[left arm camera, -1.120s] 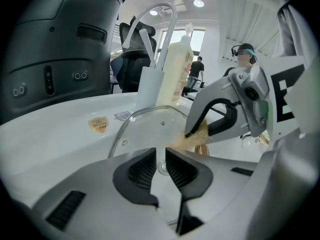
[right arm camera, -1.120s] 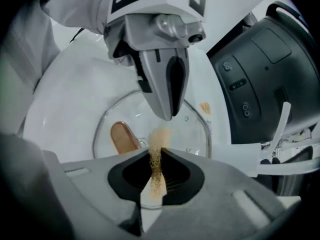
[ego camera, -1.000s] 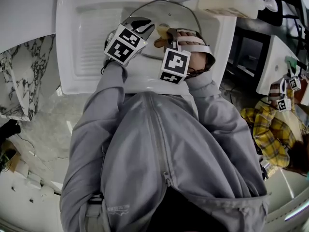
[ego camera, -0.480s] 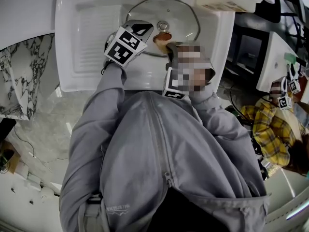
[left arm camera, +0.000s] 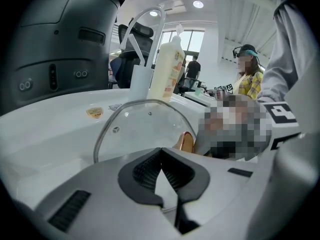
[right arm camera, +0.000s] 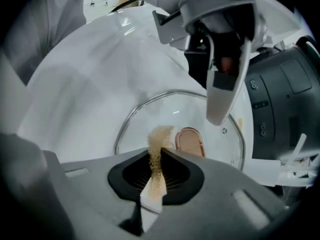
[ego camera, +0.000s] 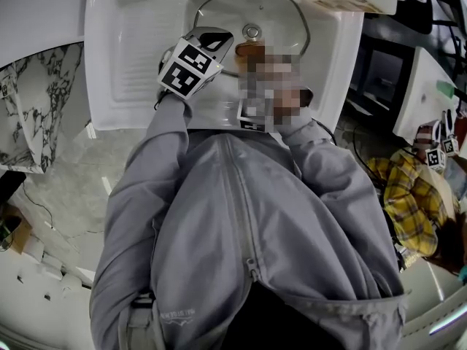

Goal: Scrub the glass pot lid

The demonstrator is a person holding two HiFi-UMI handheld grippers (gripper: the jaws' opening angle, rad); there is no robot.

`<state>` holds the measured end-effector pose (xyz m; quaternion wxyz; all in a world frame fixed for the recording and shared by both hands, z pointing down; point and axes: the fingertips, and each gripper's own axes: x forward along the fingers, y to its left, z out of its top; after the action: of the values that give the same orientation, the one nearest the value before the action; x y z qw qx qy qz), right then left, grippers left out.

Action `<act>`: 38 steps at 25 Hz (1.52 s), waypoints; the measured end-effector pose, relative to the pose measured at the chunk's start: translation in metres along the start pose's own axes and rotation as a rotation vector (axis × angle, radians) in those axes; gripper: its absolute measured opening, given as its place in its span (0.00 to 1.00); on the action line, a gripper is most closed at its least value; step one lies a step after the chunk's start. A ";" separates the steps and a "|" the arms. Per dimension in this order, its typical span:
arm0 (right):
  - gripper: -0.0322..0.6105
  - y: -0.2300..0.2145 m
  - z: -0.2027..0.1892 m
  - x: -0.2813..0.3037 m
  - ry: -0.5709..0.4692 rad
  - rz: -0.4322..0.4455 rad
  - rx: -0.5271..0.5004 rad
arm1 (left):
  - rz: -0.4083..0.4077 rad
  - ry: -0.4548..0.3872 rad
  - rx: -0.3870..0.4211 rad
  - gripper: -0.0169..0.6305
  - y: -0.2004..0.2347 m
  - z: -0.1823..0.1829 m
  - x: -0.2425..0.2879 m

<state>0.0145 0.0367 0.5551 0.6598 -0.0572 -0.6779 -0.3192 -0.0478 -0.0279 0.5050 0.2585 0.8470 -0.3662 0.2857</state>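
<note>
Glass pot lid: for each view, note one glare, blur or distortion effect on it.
Head view: fisheye bows the sink; the glass pot lid lies squeezed at the top edge. Left gripper view: a ceiling lamp flares above; the lid's rim reads sharp. Right gripper view: dark vignetted corners; lid clear, faint highlights.

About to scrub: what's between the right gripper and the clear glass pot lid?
A tan scrub sponge, clamped in the right gripper, reaches toward the clear glass pot lid; seen in the right gripper view.
</note>
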 end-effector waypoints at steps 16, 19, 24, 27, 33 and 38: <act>0.10 0.074 0.008 0.016 -0.007 0.420 0.105 | -0.022 0.008 0.027 0.04 -0.015 -0.002 0.002; 0.10 0.077 0.005 0.000 -0.076 0.541 0.233 | -0.023 0.027 0.095 0.04 -0.025 0.000 0.005; 0.10 0.049 -0.021 -0.028 -0.124 0.486 0.388 | -0.011 0.104 0.287 0.12 -0.047 0.002 0.015; 0.10 0.037 -0.045 -0.040 -0.116 0.437 0.454 | 0.012 0.125 0.371 0.21 -0.054 0.004 0.020; 0.10 -0.011 -0.102 -0.047 -0.117 0.172 0.608 | 0.048 0.152 0.491 0.24 -0.063 0.008 0.039; 0.10 -0.067 -0.131 -0.041 -0.132 -0.111 0.576 | 0.056 0.148 0.493 0.24 -0.060 0.010 0.042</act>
<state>0.0983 -0.0687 0.4831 0.5849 0.1491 -0.7840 -0.1450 0.0252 -0.0185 0.5124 0.0621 0.8507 -0.2890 0.4348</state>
